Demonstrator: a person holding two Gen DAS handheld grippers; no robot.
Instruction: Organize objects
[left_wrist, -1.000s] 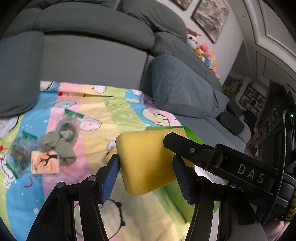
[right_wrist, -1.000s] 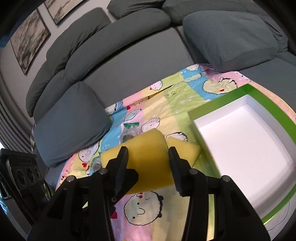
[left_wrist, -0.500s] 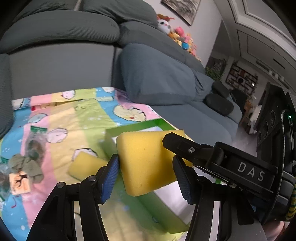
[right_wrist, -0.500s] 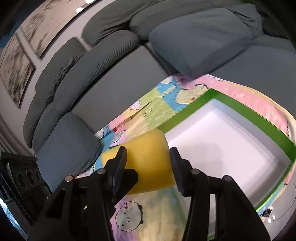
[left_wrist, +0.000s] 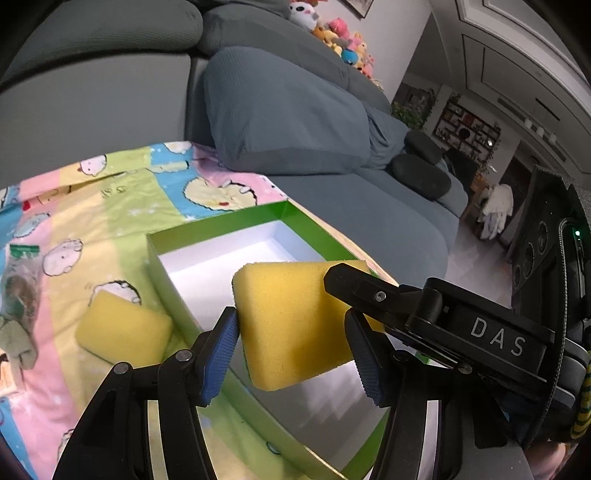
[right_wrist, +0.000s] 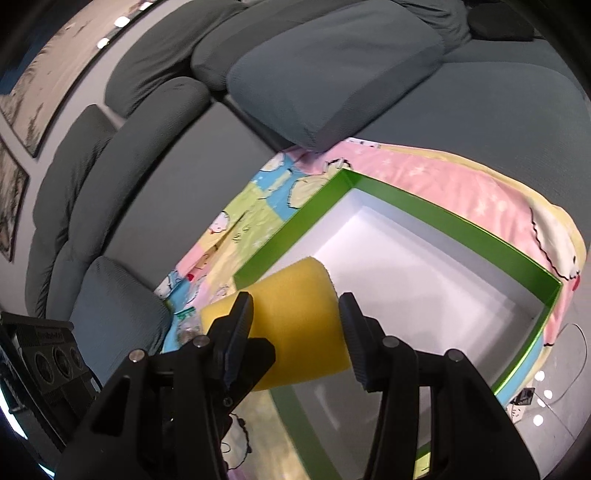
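While both jaws pinch sponges, left gripper (left_wrist: 291, 347) holds 1 yellow sponge (left_wrist: 295, 325) at frame centre over the green box (left_wrist: 221, 221); right gripper (right_wrist: 295, 339) holds another sponge (right_wrist: 299, 314) over the box's left corner. 3rd sponge (left_wrist: 122, 332) lies on the cartoon blanket (left_wrist: 92, 206), lower left.

- Left hand-held gripper (left_wrist: 293, 341): jaws clamped on a yellow sponge (left_wrist: 291, 325), blue-padded fingers (left_wrist: 218, 356) pressing its sides.
- Right hand-held gripper (right_wrist: 297, 334): black fingers (right_wrist: 238, 332) closed against another sponge (right_wrist: 295, 321), tilted.
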